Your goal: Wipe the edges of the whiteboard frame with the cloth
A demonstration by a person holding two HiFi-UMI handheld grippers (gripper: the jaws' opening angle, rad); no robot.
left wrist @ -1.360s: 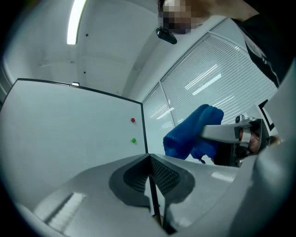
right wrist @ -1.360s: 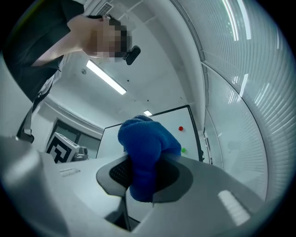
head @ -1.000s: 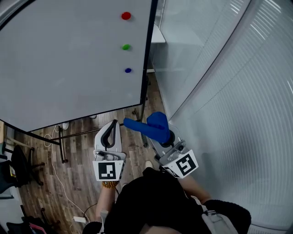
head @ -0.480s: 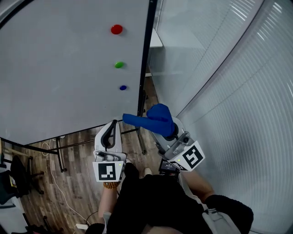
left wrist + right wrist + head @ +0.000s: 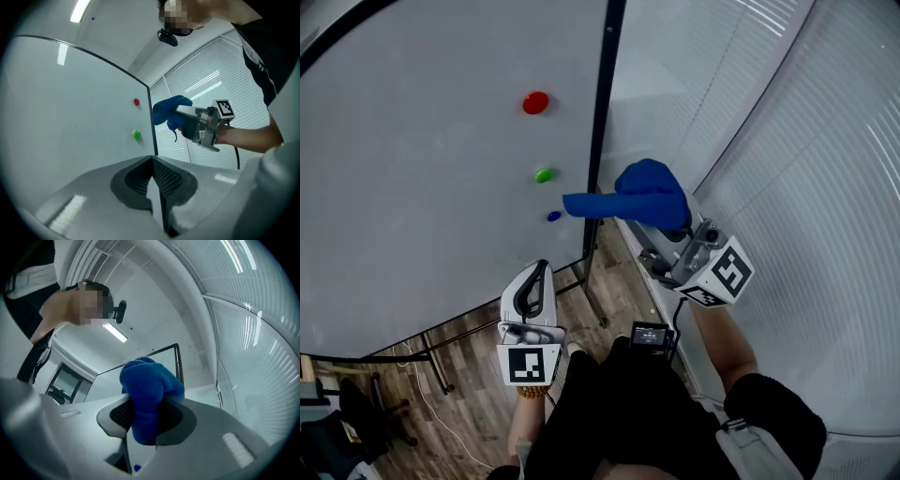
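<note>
Holding blue cloth [image 5: 633, 197] clamped in right tongs [image 5: 145, 420], tail reaching left to the upright right edge of whiteboard frame [image 5: 602, 112], contact unclear; left tongs [image 5: 532, 286] together, empty, lower, farther off.

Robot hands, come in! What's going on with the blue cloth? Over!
Right gripper shut on fluffy blue cloth, up by the whiteboard's black right frame edge; contact unclear. Left gripper shut, empty, low. Small round magnets beside edge, not blocking.
</note>
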